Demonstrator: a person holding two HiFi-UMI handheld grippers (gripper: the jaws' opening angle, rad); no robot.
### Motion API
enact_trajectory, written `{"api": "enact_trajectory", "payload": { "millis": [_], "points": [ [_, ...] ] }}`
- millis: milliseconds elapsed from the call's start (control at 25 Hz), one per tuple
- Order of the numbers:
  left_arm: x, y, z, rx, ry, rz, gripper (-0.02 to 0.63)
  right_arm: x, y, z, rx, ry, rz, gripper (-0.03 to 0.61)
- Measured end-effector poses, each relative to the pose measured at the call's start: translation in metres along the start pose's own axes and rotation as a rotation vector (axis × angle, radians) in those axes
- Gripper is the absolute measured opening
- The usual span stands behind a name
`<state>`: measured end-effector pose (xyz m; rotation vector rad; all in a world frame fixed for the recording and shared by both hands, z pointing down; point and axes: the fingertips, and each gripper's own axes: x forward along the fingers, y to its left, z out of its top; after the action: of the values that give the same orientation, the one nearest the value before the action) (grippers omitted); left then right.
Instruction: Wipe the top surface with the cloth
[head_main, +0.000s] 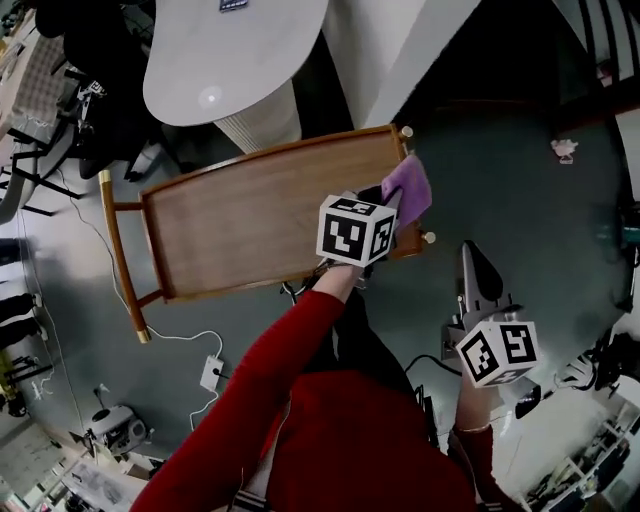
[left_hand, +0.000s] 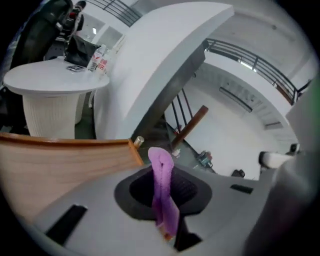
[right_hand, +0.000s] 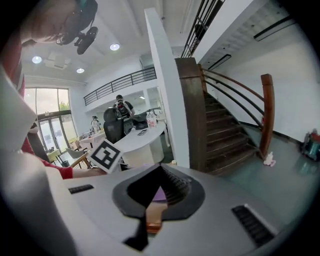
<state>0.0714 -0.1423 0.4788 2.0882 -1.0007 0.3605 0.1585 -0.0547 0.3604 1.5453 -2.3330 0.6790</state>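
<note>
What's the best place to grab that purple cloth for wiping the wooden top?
Pinch a gathered fold near one edge, coming from the person's side, as the left claw does: the purple cloth is limp, so a doubled ridge fills the claw, while the rest probably hangs free at a corner of the wooden top, ready for wiping.

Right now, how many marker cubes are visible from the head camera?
2. One cube over the wooden top's right end, beside the purple cloth; the other lower right, above the floor.
</note>
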Motion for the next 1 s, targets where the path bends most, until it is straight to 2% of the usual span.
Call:
{"api": "enact_trajectory", "payload": {
  "millis": [120, 280, 400, 600, 760, 880, 1000],
  "points": [
    [0.022, 0.028, -0.021, 0.077, 0.088, 0.122, 0.052, -0.006, -0.009, -0.002, 0.012, 0.005, -0.008, 0.005],
    [-0.012, 0.098, -0.044, 0.086, 0.136, 0.293, 0.052, 0.019, -0.002, -0.008, -0.006, 0.056, 0.071, 0.005],
    [-0.068, 0.169, -0.059, 0.063, 0.159, 0.448, 0.052, 0.057, 0.020, -0.013, -0.035, 0.104, 0.174, 0.005],
    [-0.195, 0.279, -0.095, 0.049, 0.219, 0.760, 0.052, 0.110, 0.081, -0.019, -0.096, 0.159, 0.355, 0.005],
    [-0.285, 0.333, -0.125, -0.046, 0.237, 0.967, 0.052, 0.127, 0.120, -0.021, -0.139, 0.170, 0.465, 0.005],
    [-0.319, 0.355, -0.140, -0.096, 0.258, 1.048, 0.052, 0.131, 0.135, -0.024, -0.155, 0.181, 0.489, 0.005],
    [-0.337, 0.356, -0.135, -0.108, 0.208, 1.077, 0.052, 0.123, 0.146, -0.021, -0.163, 0.172, 0.471, 0.005]
  ]
}}
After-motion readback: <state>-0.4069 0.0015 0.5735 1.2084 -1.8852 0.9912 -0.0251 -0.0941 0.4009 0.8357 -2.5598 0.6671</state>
